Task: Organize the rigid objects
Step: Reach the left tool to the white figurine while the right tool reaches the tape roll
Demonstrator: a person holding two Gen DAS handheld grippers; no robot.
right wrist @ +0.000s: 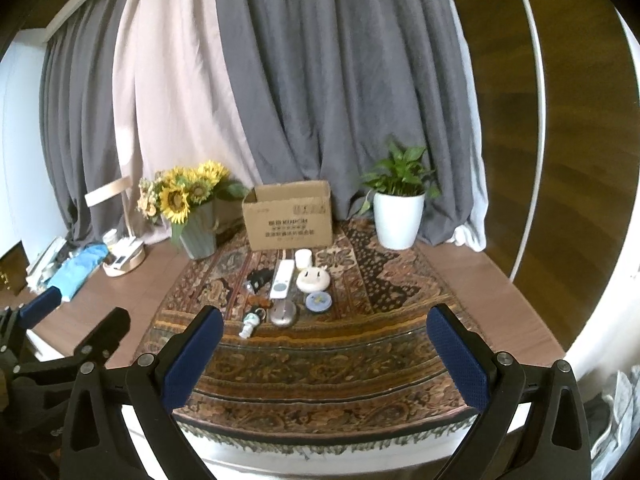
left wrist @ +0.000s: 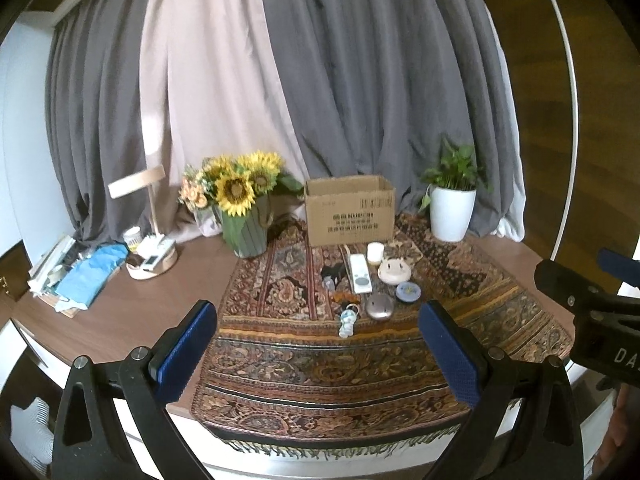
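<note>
An open cardboard box (left wrist: 349, 210) (right wrist: 289, 215) stands at the back of a patterned rug (left wrist: 340, 360) (right wrist: 320, 368). In front of it lie small objects: a white remote (left wrist: 359, 273) (right wrist: 281, 279), a white cup (left wrist: 375, 253) (right wrist: 303, 258), a round cream gadget (left wrist: 394, 270) (right wrist: 313, 279), a blue disc (left wrist: 407, 291) (right wrist: 318, 302), a silver round case (left wrist: 379, 307) (right wrist: 283, 314), a small white figure keyring (left wrist: 347, 322) (right wrist: 250, 325) and a dark item (left wrist: 334, 272) (right wrist: 257, 278). My left gripper (left wrist: 318, 344) and right gripper (right wrist: 324, 350) are open and empty, near the table's front edge, short of the objects.
A sunflower vase (left wrist: 244, 232) (right wrist: 198, 236) stands left of the box, a white potted plant (left wrist: 452, 212) (right wrist: 399, 218) right of it. A lamp, a round tray (left wrist: 154, 262) and blue cloth clutter (left wrist: 90, 274) sit at the table's left. Curtains hang behind.
</note>
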